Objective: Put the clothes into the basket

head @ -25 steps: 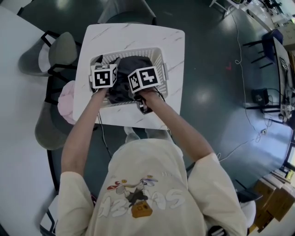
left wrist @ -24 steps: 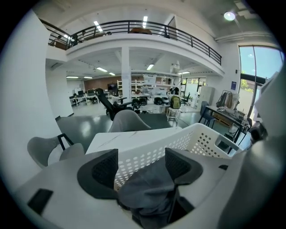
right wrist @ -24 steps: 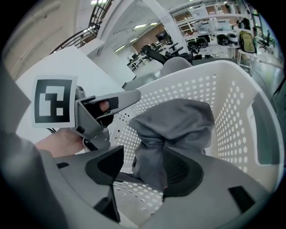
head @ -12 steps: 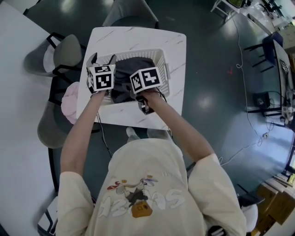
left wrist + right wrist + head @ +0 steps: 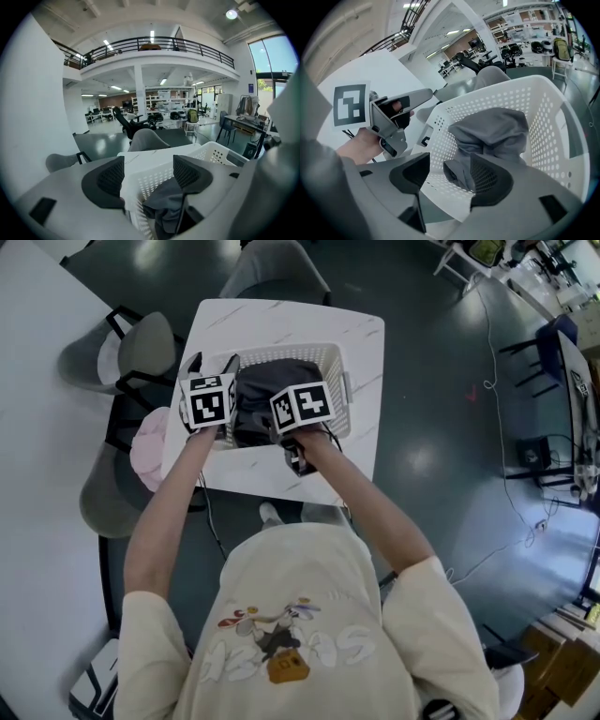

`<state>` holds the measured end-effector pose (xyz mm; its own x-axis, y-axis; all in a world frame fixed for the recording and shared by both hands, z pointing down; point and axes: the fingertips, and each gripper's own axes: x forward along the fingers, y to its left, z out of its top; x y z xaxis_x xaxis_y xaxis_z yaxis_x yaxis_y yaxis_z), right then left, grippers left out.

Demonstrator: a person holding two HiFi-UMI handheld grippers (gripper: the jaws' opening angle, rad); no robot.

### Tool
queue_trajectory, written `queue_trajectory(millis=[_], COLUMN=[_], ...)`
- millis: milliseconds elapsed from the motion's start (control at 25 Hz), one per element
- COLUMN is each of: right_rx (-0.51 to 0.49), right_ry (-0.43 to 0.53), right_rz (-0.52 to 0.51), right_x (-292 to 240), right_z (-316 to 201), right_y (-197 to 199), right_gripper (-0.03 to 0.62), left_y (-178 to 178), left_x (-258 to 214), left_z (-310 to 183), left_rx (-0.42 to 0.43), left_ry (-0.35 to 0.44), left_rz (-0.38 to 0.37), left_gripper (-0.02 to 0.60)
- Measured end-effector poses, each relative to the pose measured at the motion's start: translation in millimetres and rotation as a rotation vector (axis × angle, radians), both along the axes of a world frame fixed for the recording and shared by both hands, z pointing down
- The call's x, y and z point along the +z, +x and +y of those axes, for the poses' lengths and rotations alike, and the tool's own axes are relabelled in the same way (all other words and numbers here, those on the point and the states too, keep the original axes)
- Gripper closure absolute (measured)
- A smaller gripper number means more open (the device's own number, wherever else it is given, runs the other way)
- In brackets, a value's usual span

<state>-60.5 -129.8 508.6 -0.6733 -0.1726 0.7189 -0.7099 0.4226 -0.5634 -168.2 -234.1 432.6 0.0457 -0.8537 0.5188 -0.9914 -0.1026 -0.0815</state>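
Observation:
A white perforated basket stands on a small marble table and holds a dark grey garment. My left gripper hovers open at the basket's left rim, holding nothing. In the left gripper view, the left gripper straddles the basket's white wall, with the garment just below. My right gripper is at the near rim. The right gripper view has the right gripper open over the basket, empty, the garment heaped inside beyond it, and the left gripper at the left.
A pink cloth lies on a grey chair left of the small table. More grey chairs stand at the left and at the far side. A large white table runs along the left. Dark floor surrounds the table.
My left gripper has shifted from above the garment out to the basket's left rim, jaws now showing open. The right gripper has stayed at the near rim.

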Motion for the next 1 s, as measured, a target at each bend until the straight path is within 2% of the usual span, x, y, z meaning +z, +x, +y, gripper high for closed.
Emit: queue_trajectory(millis=[200,360,520,840,1000], right_rx=[0.025,0.06,0.079,0.058,0.095], right_ry=[0.036,0.052,0.083,0.212,0.229], right_rz=[0.024,0.002,-0.025,-0.033,-0.059], right_x=[-2,-11,-25,-56,-68], right_z=[-1,-2,-1,8,16], right_y=[11,19,26,32,40], right_gripper=[0.338,0.339,0.341,0.36,0.409], left_y=[6,15,25,55,71], left_x=[-7,-15,-23,-25,-21], left_z=[19,36,56,115,139], left_rx=[0.001,0.001,0.007,0.022,0.045], left_ry=[-0.006,-0.011,-0.009,-0.067,-0.096], left_rz=[0.079,0.154,0.209,0.256,0.287], left_gripper=[0.255,0.258,0.287,0.339,0.367])
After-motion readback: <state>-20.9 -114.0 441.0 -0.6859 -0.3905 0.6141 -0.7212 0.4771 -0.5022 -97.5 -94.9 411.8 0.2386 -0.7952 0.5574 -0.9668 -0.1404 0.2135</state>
